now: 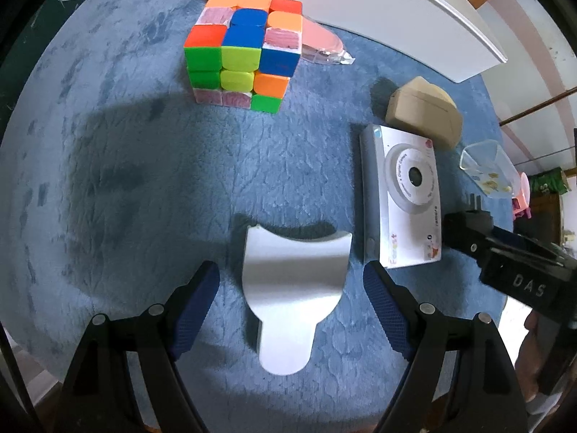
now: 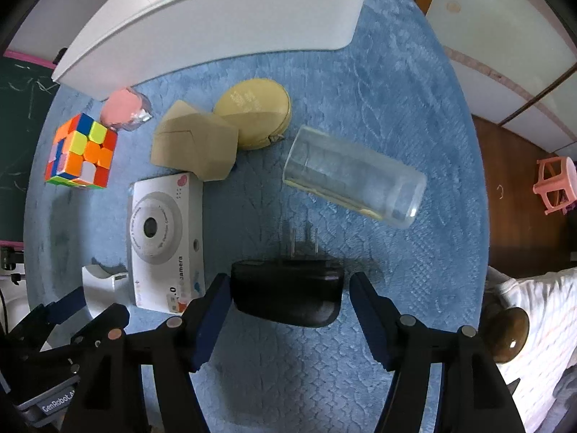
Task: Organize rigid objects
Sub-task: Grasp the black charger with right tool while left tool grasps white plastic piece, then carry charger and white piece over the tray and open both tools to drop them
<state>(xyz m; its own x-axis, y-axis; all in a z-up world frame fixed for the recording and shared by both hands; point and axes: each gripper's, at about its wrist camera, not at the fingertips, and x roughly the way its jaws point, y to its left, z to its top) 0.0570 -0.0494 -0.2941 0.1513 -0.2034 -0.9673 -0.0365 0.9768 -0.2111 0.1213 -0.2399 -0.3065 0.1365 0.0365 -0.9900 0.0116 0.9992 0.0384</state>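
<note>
Two grippers over the blue desk, left gripper fingers wide apart around a white holder, not touching, right gripper fingers apart beside a black plug, toy camera at two o'clock of the holder.

Dim, bluish light; soft shadows on the blue mat; strong fisheye bending, dark corners.

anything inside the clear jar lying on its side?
Through the clear jar wall, small yellowish bits lie along its lower side. The rest looks empty, though glare blurs the closed end.

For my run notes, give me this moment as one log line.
left gripper: open around white scoop-shaped piece | right gripper: open around black plug adapter | both on blue cloth
</note>
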